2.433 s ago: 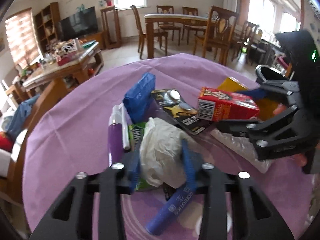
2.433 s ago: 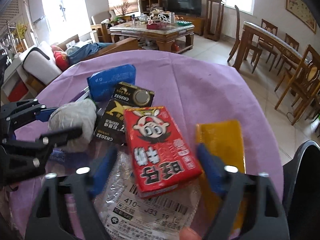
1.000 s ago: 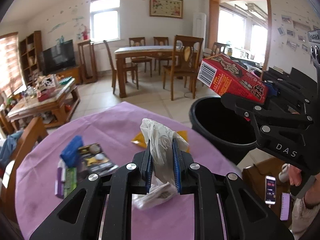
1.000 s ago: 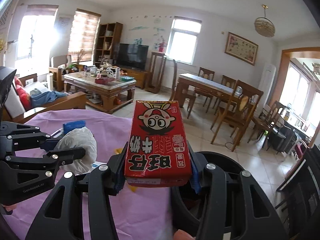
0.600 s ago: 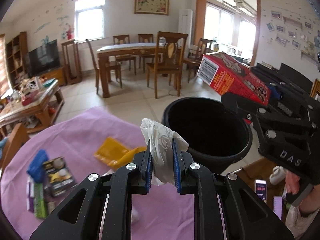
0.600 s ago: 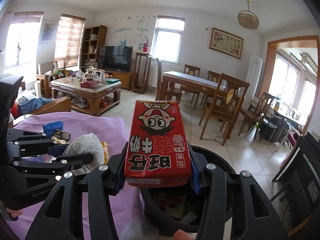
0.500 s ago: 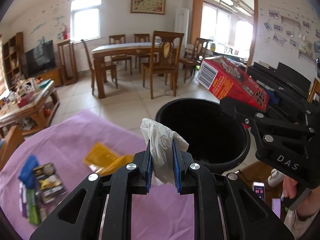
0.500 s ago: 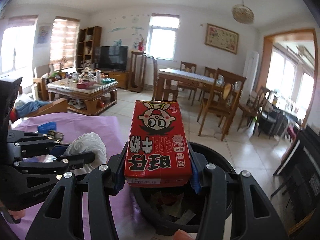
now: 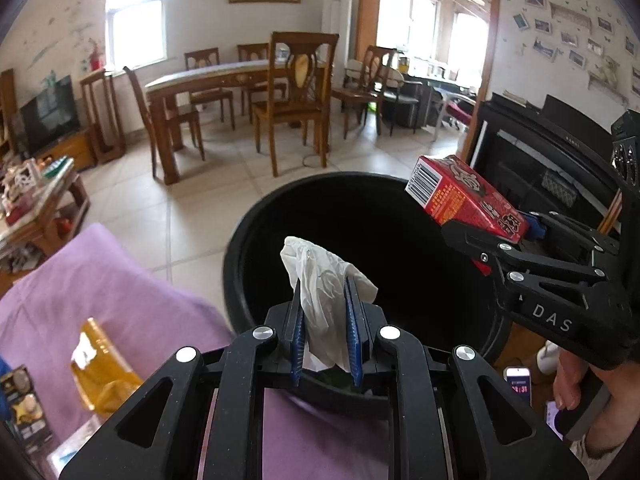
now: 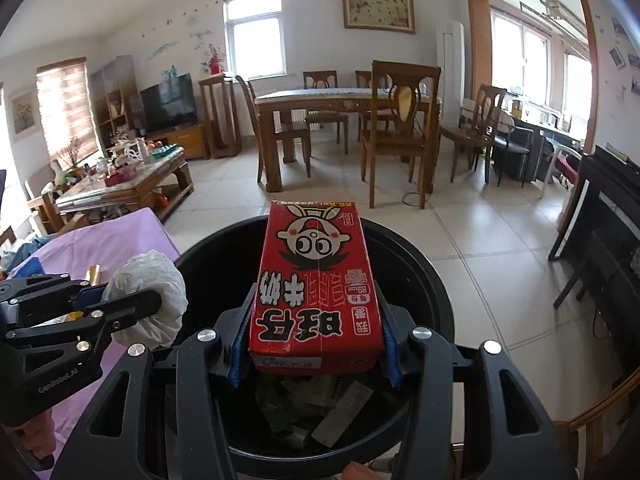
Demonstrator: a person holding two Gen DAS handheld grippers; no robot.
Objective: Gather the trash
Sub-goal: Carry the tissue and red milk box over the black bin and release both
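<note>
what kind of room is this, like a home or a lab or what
Most likely a lived-in home, an open living and dining room. There is a wooden dining table with matching chairs, a television on a low cabinet, and a cluttered coffee table. A framed picture hangs on the wall.

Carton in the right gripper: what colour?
Red carton, with a cartoon face; clearest in the right wrist view.

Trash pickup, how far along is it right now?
Done: scraps already lie in the black bin. In hand: the left gripper clamps a white bag, the right gripper a red carton, both over the bin. Left: a yellow wrapper and a battery pack on the purple table.
</note>
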